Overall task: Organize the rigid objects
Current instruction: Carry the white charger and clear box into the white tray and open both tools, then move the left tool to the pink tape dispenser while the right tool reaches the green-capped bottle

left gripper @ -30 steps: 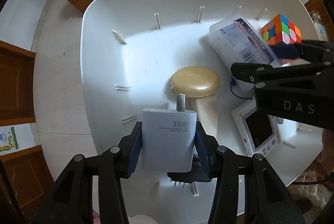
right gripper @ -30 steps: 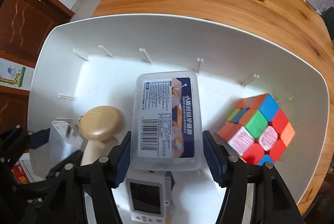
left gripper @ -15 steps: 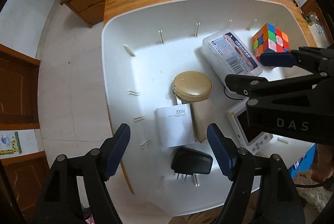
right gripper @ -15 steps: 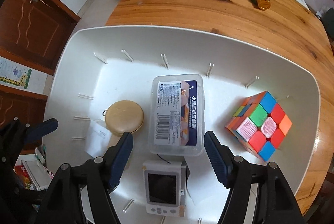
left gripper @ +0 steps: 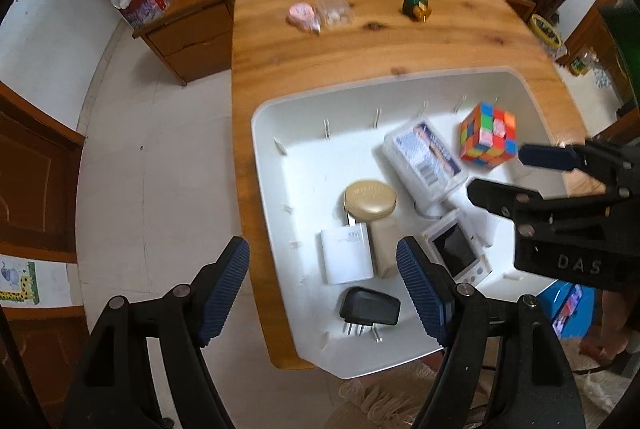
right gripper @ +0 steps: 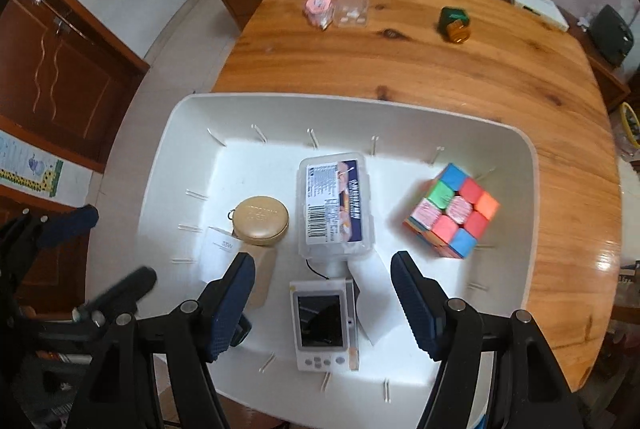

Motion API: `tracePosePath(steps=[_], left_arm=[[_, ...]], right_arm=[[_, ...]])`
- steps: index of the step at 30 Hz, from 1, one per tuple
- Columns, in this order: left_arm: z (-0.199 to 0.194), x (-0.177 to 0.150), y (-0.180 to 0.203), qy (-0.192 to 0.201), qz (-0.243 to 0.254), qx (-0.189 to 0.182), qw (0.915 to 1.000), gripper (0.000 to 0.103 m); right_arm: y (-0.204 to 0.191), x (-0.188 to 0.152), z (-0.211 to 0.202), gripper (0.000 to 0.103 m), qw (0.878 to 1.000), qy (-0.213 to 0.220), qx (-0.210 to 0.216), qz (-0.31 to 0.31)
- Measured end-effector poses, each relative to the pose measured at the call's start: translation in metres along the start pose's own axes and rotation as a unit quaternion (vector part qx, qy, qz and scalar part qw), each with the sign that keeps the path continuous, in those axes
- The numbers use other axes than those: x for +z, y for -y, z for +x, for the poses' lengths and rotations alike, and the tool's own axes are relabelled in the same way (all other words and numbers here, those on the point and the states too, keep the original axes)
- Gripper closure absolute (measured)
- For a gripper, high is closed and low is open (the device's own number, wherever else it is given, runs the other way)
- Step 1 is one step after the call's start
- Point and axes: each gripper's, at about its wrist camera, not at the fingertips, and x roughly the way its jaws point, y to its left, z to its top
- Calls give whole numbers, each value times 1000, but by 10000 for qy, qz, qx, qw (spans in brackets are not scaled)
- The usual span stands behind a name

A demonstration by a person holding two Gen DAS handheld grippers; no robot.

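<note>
A white tray (left gripper: 272,169) (right gripper: 160,197) on the wooden table holds a white 33W charger (left gripper: 346,255) (right gripper: 218,253), a black charger (left gripper: 370,307), a gold round tin (left gripper: 370,199) (right gripper: 260,219), a labelled clear box (left gripper: 424,159) (right gripper: 336,207), a colour cube (left gripper: 486,135) (right gripper: 452,211) and a white screen device (left gripper: 456,249) (right gripper: 320,321). My left gripper (left gripper: 322,269) (right gripper: 100,253) hangs open high above the white charger. My right gripper (right gripper: 320,269) (left gripper: 516,175) hangs open above the clear box and the device. Neither holds anything.
On the far half of the table (right gripper: 440,77) lie a pink round item (right gripper: 318,11), a small clear case (right gripper: 352,9) and a green-and-gold bottle (right gripper: 454,23). The tray overhangs the table's near edge. A wooden cabinet (left gripper: 192,25) stands to the left.
The left gripper let go of the white charger, which now lies in the tray. The right pads drew off the clear box. Both grippers rose well above the tray.
</note>
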Motion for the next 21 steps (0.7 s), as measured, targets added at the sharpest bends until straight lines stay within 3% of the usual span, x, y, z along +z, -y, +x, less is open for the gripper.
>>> tracePosePath(steps=[11, 15, 21], left_arm=[[-59, 54, -21, 926, 152, 334, 9950, 24], [-74, 90, -26, 1237, 182, 521, 9908, 24], [-74, 153, -36, 1316, 27, 598, 9895, 24]], right_arm=[[5, 13, -66, 32, 9973, 620, -328, 213], [15, 38, -91, 32, 9955, 777, -451, 302], [32, 98, -128, 32, 9913, 1088, -739, 88]])
